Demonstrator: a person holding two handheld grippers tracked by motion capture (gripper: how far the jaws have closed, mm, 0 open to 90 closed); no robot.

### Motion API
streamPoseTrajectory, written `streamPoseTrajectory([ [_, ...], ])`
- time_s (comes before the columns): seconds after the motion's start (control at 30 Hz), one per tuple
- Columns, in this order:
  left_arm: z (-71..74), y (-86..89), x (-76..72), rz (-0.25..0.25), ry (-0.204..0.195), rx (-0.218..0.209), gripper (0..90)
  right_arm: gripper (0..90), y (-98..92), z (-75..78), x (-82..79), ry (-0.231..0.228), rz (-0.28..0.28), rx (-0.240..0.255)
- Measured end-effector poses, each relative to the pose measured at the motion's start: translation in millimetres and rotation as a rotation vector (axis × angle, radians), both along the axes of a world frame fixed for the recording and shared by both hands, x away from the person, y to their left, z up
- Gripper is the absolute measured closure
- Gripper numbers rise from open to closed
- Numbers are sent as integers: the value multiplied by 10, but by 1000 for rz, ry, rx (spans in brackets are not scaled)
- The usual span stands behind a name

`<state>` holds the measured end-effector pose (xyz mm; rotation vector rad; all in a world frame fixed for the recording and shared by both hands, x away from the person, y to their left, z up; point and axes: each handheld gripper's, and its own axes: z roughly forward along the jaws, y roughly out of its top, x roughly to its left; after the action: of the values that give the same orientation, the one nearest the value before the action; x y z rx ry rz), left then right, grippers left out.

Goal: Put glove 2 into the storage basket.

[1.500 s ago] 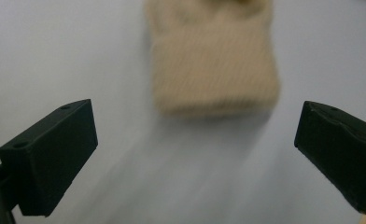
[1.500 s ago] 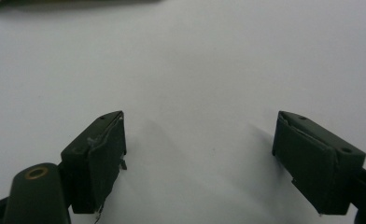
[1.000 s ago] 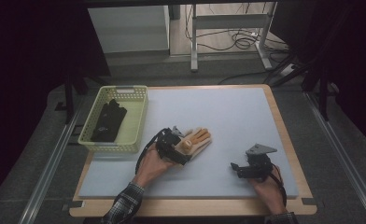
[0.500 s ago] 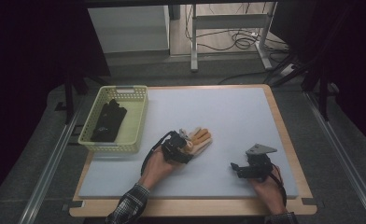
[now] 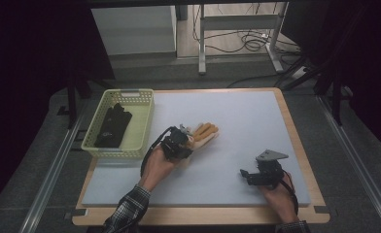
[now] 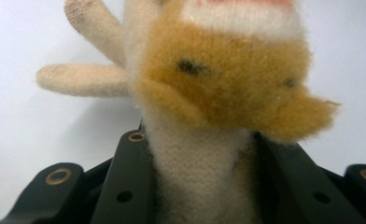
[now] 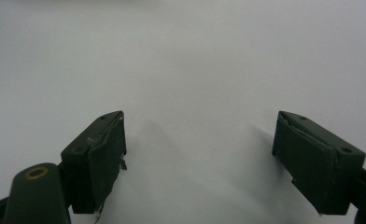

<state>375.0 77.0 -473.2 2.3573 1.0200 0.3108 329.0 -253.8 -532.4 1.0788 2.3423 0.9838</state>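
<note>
Left hand-held gripper point(image 5: 186, 144) jaws just closed onto the cuff of the tan plush glove point(image 5: 204, 134), glove now clamped between them, fingers lifting off the worktop point(image 5: 237, 116).

The left gripper point(image 5: 184, 141) is clamping its jaws, which have just been closing, on a plush glove point(image 6: 218, 79) that is sticking out ahead of its tips. The left forearm, in a plaid sleeve, is angling up from the bottom edge toward the right. The right gripper point(image 5: 246, 174) is sitting low with its jaws spread wide and nothing between them, apparently pointing to the left, the right hand wrapping its rear.
</note>
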Motion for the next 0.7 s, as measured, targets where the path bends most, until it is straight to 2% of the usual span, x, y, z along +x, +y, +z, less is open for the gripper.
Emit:
streamPoseTrajectory([
  [0.2, 289, 183, 70, 75, -33, 26, 667, 171, -1, -2, 2, -4, 2, -2],
  [0.37, 485, 448, 159, 164, -50, 40, 657, 171, 0, -3, 3, -5, 2, 0],
  [0.53, 600, 751, 263, 257, -58, 50, 651, 171, -1, -3, 3, -5, 2, 1],
  [0.7, 657, 1062, 353, 355, -59, 58, 648, 171, -1, -3, 3, -4, 2, 1],
])
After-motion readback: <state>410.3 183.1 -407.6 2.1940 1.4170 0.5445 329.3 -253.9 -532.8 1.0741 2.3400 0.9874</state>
